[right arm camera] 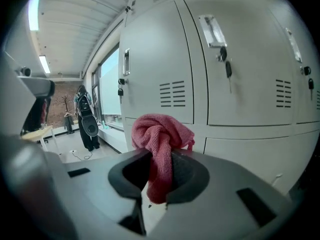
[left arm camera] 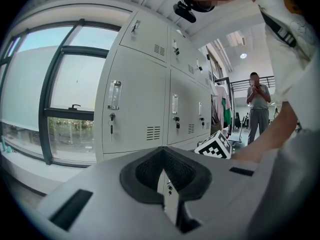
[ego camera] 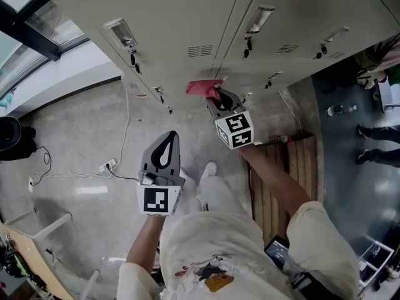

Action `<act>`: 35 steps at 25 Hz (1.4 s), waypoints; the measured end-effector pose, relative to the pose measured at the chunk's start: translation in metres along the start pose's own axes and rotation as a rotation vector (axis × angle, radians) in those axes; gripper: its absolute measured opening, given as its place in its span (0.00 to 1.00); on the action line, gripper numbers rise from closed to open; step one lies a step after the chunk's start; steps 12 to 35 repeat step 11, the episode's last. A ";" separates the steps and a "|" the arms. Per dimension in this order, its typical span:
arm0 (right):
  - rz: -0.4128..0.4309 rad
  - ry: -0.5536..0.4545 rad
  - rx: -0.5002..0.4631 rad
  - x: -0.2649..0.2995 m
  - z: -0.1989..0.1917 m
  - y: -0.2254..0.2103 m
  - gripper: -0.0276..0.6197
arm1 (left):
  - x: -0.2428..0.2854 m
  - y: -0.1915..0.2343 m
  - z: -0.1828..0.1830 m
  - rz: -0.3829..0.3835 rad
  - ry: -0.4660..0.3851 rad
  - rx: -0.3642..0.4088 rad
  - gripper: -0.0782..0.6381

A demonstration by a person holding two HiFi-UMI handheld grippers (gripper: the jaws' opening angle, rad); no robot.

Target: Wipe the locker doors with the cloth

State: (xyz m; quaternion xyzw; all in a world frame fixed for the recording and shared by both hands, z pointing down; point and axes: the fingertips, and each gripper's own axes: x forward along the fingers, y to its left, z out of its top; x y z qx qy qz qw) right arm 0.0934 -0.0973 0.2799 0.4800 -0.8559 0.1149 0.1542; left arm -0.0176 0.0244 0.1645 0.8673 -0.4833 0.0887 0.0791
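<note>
**Tool states.** The right tool is pinching the pink cloth. In the right gripper view, the jaws of the right tool clamp the lower fold of the cloth. The rest of the cloth is bunched into a wad beyond the tips. Judged from this, the wad serves as a wiping pad, and it keeps the hard jaws off the painted metal.

The left tool has its jaws pressed together with nothing between them. The left gripper view shows only a thin slit at the jaws of the left tool.

**Position.** In the head view, the cloth sits at 12 o'clock from the right tool, at the lower row of locker doors. It lies close against a door face, but contact cannot be confirmed. The left tool hangs at 7 o'clock from the right tool, above the floor and well apart from the lockers. It appears to be parked clear of the wiping arm.

**Caution.** Keys hang from the door locks. A stroke across a lock could snag the cloth.
</note>
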 end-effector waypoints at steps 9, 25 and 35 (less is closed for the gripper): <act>0.052 -0.146 0.005 -0.096 0.075 0.047 0.15 | -0.026 -0.016 0.031 -0.012 -0.023 -0.017 0.12; 0.069 -0.163 0.007 -0.116 0.085 0.060 0.15 | -0.034 -0.018 0.038 -0.006 -0.026 -0.020 0.12; 0.069 -0.163 0.007 -0.116 0.085 0.060 0.15 | -0.034 -0.018 0.038 -0.006 -0.026 -0.020 0.12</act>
